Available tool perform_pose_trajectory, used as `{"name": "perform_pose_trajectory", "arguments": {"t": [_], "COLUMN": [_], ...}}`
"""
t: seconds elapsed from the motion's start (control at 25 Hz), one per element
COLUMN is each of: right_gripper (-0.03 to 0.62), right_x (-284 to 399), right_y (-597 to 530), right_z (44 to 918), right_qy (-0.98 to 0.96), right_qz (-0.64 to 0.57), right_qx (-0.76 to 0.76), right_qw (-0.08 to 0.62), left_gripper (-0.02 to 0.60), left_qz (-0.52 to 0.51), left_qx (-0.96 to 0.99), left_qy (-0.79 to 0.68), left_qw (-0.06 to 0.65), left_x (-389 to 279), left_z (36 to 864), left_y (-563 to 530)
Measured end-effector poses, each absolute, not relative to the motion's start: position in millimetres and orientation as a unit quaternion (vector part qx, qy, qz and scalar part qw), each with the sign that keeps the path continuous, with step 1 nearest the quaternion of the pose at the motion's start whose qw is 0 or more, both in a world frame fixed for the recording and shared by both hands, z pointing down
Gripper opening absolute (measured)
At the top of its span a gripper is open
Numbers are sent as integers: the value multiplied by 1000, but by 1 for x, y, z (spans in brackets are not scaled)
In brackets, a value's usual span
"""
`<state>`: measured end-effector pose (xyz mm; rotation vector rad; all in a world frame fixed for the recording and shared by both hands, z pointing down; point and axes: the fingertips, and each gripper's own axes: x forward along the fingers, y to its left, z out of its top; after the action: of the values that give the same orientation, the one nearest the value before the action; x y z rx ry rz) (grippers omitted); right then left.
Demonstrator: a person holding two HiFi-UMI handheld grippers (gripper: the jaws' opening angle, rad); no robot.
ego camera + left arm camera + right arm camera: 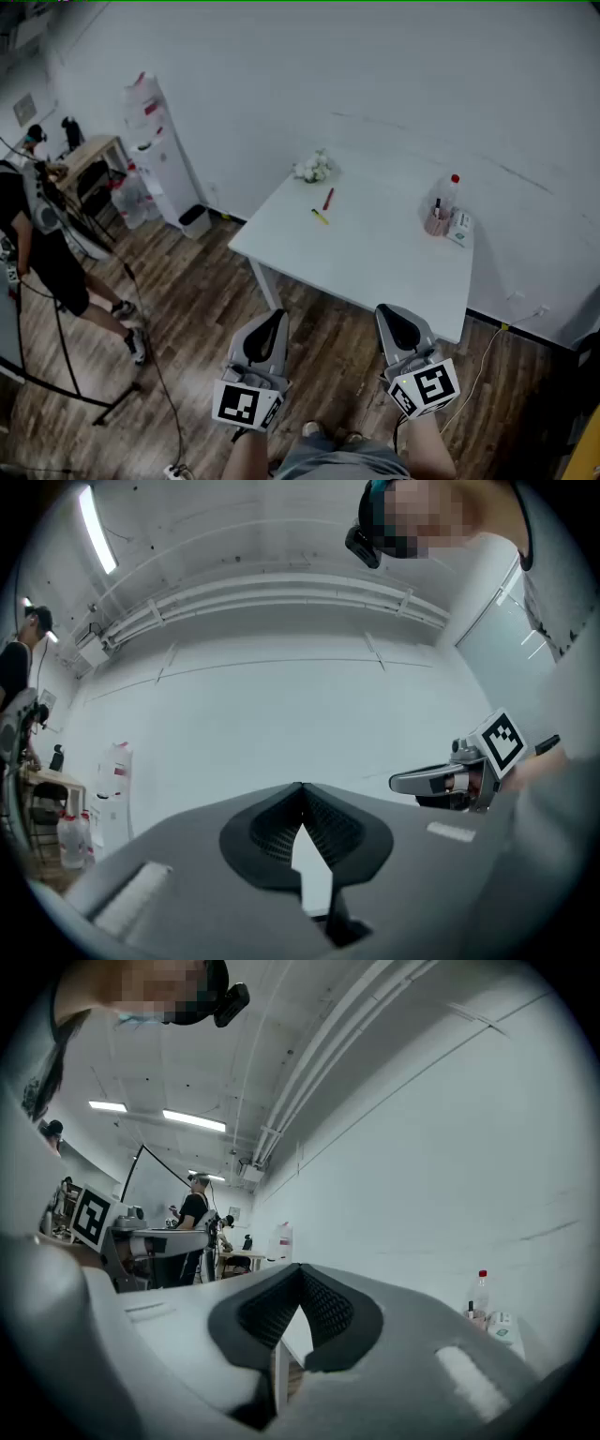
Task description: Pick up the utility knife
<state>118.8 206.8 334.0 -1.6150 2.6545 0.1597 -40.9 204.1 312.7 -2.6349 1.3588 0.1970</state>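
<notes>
On the white table (375,262) lie a slim red tool (328,199) and a shorter yellow one (321,217), towards its far left corner; I cannot tell which is the utility knife. Both grippers hang in front of the table's near edge, over the wooden floor and well short of the tools. My left gripper (275,317) (302,786) is shut with nothing between its jaws. My right gripper (390,313) (300,1267) is shut and empty too. The left gripper view shows the right gripper's marker cube (503,742) off to the right.
A white flower-like bunch (314,169) sits at the table's far corner. A red-capped bottle (450,191), a pink cup (436,223) and a small box (459,228) stand at the far right. A water dispenser (155,150), a person (42,244) and floor cables (155,366) are to the left.
</notes>
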Motion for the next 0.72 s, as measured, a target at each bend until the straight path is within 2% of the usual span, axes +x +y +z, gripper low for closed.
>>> {"name": "perform_pose_trajectory", "arguments": {"t": [0.72], "right_gripper": [2], "right_x": [89], "right_y": [192], "right_z": [336], "right_qy": [840], "right_qz": [57], "right_qx": [-539], "right_qw": [19], "left_gripper": [5], "left_qz": [78], "left_qx": [-890], "left_qy": [442], "left_qw": [77], "left_x": [-79], "left_z": [317], "left_y": [182]}}
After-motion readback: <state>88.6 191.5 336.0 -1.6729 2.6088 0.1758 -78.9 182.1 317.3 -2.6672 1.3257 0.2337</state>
